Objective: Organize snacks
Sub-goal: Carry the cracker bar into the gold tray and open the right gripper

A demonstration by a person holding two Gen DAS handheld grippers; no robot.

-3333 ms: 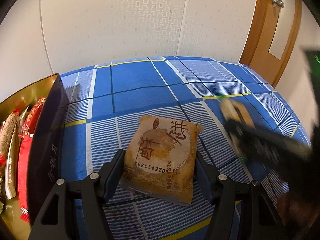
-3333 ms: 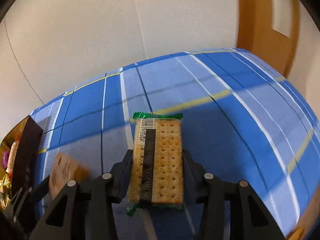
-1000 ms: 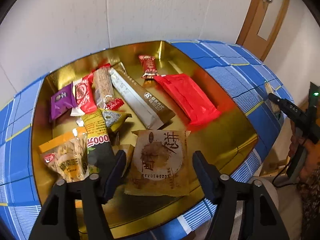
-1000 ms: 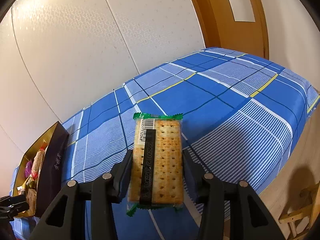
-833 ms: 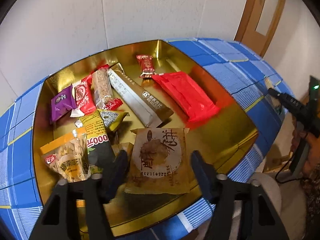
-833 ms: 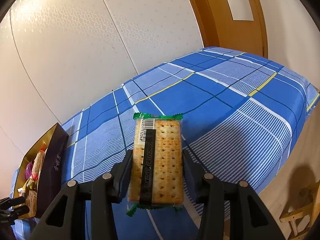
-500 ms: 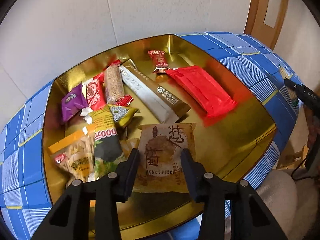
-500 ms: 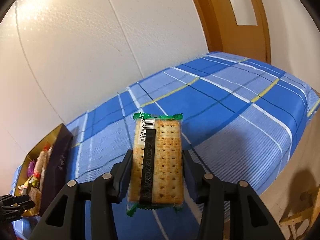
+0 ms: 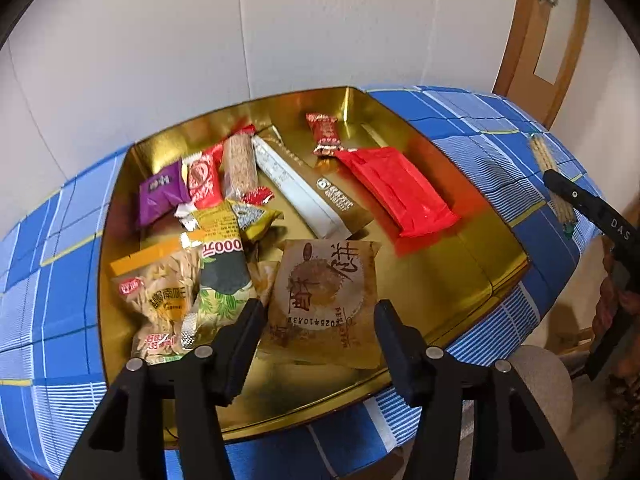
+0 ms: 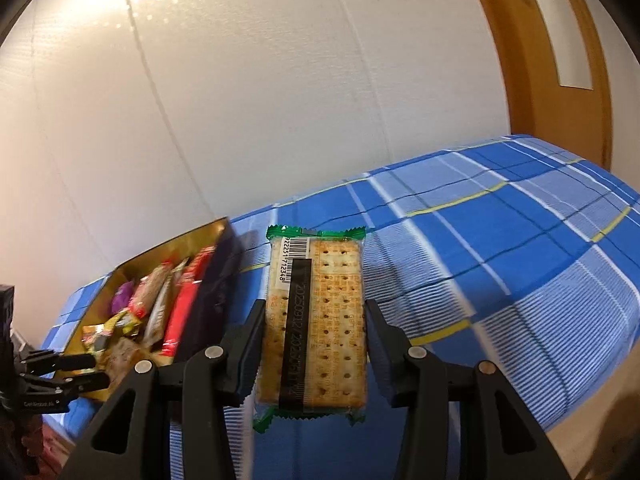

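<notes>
The gold box [image 9: 460, 280] lies on the blue plaid cloth and holds several snack packs. A brown pastry pack [image 9: 324, 300] lies in its near part, between the fingers of my left gripper [image 9: 318, 320], which is open and not touching it. My right gripper [image 10: 314, 340] is shut on a cracker pack [image 10: 316, 320] with green ends and holds it above the cloth, right of the box [image 10: 132, 300]. The left gripper [image 10: 76, 368] shows at the right wrist view's lower left. The right gripper with the crackers [image 9: 552, 176] shows at the left wrist view's right edge.
In the box lie a red pack [image 9: 396, 188], a long white-gold bar [image 9: 304, 196], a purple pack [image 9: 160, 192], a seed pack [image 9: 160, 304] and others. White wall panels stand behind. A wooden door [image 10: 552, 60] is at the right. The table edge drops to the floor nearby.
My left gripper carried the pastry pack from the cloth into the box, then opened and let it go. My right gripper, holding the crackers, has moved left towards the box.
</notes>
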